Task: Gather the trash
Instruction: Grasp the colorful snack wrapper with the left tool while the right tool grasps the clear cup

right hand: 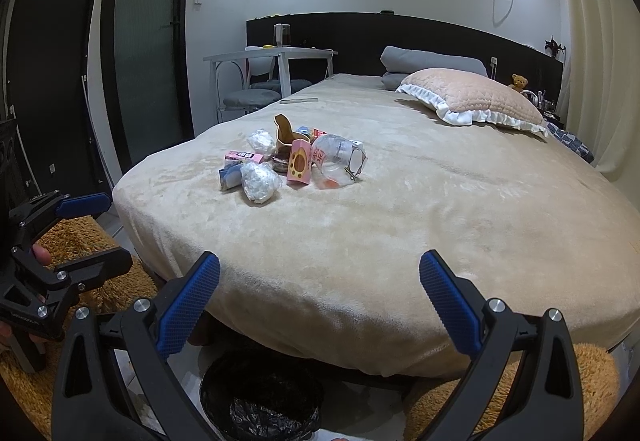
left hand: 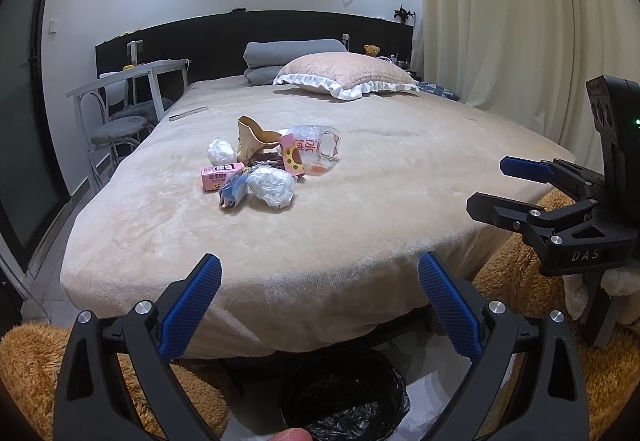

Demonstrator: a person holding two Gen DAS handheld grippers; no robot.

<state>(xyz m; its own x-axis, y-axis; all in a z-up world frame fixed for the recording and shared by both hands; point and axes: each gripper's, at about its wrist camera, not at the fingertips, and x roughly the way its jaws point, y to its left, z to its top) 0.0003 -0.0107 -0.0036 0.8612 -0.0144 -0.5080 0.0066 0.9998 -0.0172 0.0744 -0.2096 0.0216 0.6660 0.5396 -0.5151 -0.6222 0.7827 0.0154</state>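
Both grippers are hanging spread wide and empty at the foot of a bed (left hand: 360, 225): left gripper (left hand: 320, 281), right gripper (right hand: 320, 281). Trash (left hand: 268, 161) is lying piled mid-mattress, well apart from them: pink cartons, crumpled plastic wads, a clear bag. Below the bed's edge, a bin (left hand: 344, 393) lined with black plastic is sitting on the floor.

Beige bed blanket (left hand: 360, 209) — pink cartons (left hand: 221, 176), black bin liner (left hand: 344, 401), blue cross-hatched claw pads (left hand: 192, 309).
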